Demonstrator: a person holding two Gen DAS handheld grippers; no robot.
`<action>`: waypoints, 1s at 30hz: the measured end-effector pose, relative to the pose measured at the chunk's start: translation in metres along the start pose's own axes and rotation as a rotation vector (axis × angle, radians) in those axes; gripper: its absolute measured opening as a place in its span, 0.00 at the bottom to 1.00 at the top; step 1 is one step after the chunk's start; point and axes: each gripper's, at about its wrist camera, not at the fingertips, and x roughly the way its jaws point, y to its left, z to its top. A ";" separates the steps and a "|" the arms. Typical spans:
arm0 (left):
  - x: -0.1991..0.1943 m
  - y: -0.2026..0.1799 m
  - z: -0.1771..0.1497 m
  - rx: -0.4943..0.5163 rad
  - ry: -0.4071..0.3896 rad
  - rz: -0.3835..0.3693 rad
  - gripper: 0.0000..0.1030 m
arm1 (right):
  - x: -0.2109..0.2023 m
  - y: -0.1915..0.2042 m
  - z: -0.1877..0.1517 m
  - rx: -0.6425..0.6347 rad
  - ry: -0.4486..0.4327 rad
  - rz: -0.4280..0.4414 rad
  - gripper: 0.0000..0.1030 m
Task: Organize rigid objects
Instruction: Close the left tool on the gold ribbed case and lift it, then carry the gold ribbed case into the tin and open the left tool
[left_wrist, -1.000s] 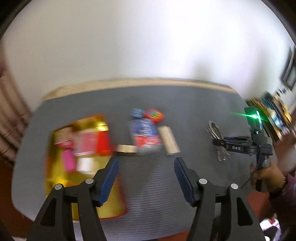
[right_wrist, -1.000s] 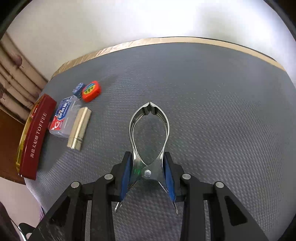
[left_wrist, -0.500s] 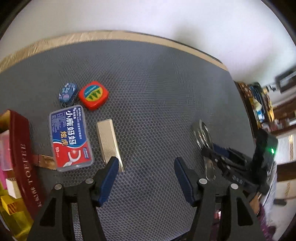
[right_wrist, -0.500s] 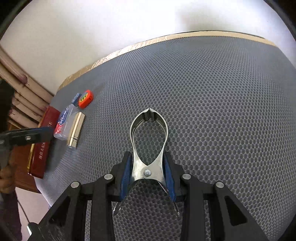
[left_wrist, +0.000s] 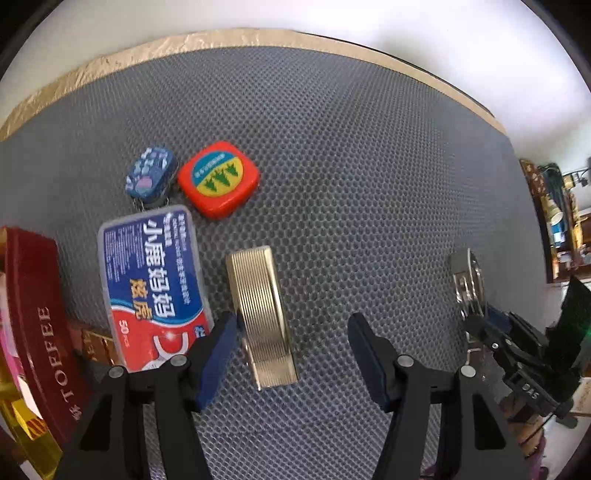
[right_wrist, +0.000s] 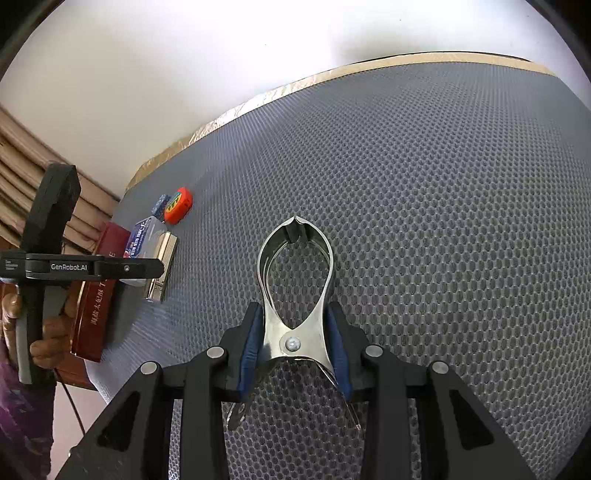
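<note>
My left gripper (left_wrist: 291, 332) is open, low over the grey mat, its fingers either side of the near end of a ribbed gold case (left_wrist: 260, 314). Left of the case lies a blue-and-red plastic box (left_wrist: 151, 284); behind it are a red square tin (left_wrist: 218, 179) and a small blue tin (left_wrist: 149, 175). My right gripper (right_wrist: 295, 332) is shut on a metal spring clamp (right_wrist: 295, 288), held just above the mat. The clamp also shows in the left wrist view (left_wrist: 467, 284). The gold case also shows in the right wrist view (right_wrist: 162, 266).
A dark red TOFFEE tin (left_wrist: 37, 317) holding small packets stands at the left edge of the mat. The grey honeycomb mat (right_wrist: 443, 221) has a tan taped border at the back. Shelves with clutter (left_wrist: 557, 221) stand beyond the table's right edge.
My left gripper has moved forward and down toward the gold case, now between its fingers. The right gripper still holds the clamp and has shifted slightly.
</note>
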 end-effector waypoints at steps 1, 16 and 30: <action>0.001 -0.002 0.001 0.005 -0.010 0.009 0.62 | 0.000 0.000 0.000 0.002 0.000 0.001 0.32; -0.043 -0.004 -0.073 -0.058 -0.134 -0.155 0.28 | 0.005 0.006 0.008 -0.003 0.015 -0.036 0.32; -0.152 0.149 -0.162 -0.308 -0.279 0.034 0.28 | 0.014 0.021 0.006 -0.003 0.016 -0.077 0.32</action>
